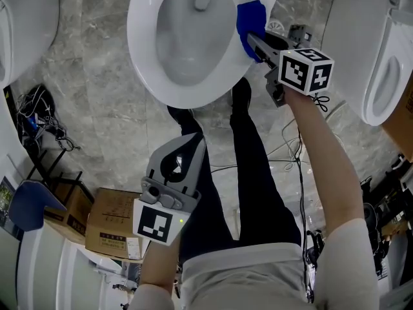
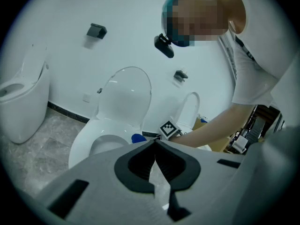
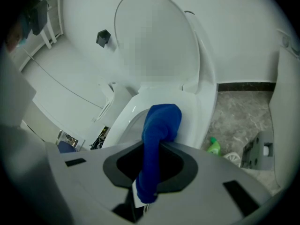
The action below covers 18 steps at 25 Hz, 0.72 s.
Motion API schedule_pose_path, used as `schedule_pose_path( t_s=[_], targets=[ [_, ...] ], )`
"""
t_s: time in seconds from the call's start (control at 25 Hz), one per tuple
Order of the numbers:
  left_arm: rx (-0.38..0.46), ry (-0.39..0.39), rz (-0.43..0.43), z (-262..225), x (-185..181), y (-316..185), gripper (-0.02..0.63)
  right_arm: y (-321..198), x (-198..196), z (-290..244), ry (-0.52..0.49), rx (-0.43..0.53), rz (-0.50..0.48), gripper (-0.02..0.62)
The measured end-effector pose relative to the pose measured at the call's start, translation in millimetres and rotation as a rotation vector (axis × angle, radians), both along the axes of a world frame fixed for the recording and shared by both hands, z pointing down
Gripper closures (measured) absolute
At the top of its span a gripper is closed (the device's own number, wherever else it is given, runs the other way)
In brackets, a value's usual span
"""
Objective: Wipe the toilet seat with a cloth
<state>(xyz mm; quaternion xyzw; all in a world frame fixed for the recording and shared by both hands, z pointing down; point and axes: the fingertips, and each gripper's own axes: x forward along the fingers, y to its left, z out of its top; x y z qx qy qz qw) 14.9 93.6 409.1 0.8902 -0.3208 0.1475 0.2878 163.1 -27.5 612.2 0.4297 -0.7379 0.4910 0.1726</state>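
— Starting with the head view, what is seen?

— The right gripper [image 1: 253, 44] is held at the right rim of the toilet seat [image 1: 145, 50]. Its jaws are clamped on a blue cloth [image 1: 250, 19], which is pressed against that rim. The left gripper [image 1: 193, 148] is held low, well apart from the toilet, beside the person's dark trouser leg [image 1: 255, 173]. Black-and-white square markers are carried on both cubes, and no letters are shown on them. Print is seen on a cardboard box [image 1: 113, 228] at the lower left, but it is too small to be read.

— And the left gripper view?

— Its jaws are seen closed, tip to tip, with nothing between them. Beyond them the white seat, the raised lid [image 2: 124, 97] and a corner of the cloth are made out.

— And the right gripper view?

— The cloth is gripped between the jaws. One end hangs back through them and the other is bunched on the seat. A green bottle [image 3: 214, 147] is seen on the floor beside the toilet; its label cannot be read.
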Motion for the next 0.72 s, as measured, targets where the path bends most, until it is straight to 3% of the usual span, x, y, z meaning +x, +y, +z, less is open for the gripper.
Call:
schedule_pose_path(
  t_s=[0.72],
  targets=[
    [-0.007,0.005,-0.037,3.8,-4.4,-17.5,0.597,-42.6,18.4,-2.1,-0.016,0.007,0.093,0.541]
  ],
)
